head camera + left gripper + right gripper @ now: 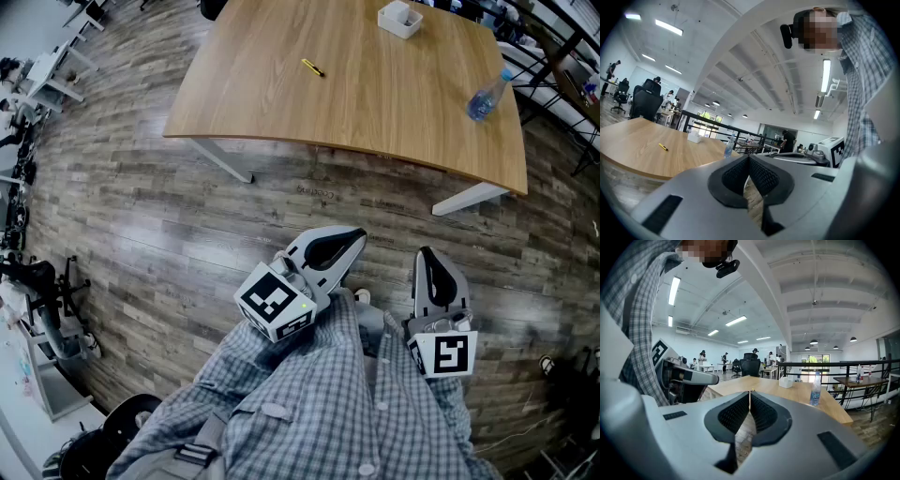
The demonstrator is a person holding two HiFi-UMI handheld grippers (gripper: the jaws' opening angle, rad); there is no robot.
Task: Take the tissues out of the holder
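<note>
The white tissue holder (400, 18) stands at the far side of the wooden table (281, 103); it shows small in the left gripper view (695, 137) and the right gripper view (786, 382). Both grippers are held close to the person's body, over the floor and well short of the table. My left gripper (353, 237) points toward the table, shut, with its ribbed pads touching and nothing between them (749, 157). My right gripper (427, 254) hangs beside it, also shut and empty (750, 393).
A yellow pen-like tool (312, 67) lies on the table's left part, and a blue-capped water bottle (486, 98) lies near its right edge. White table legs (225, 161) stand on the plank floor. Chairs and equipment crowd the left wall (37, 300).
</note>
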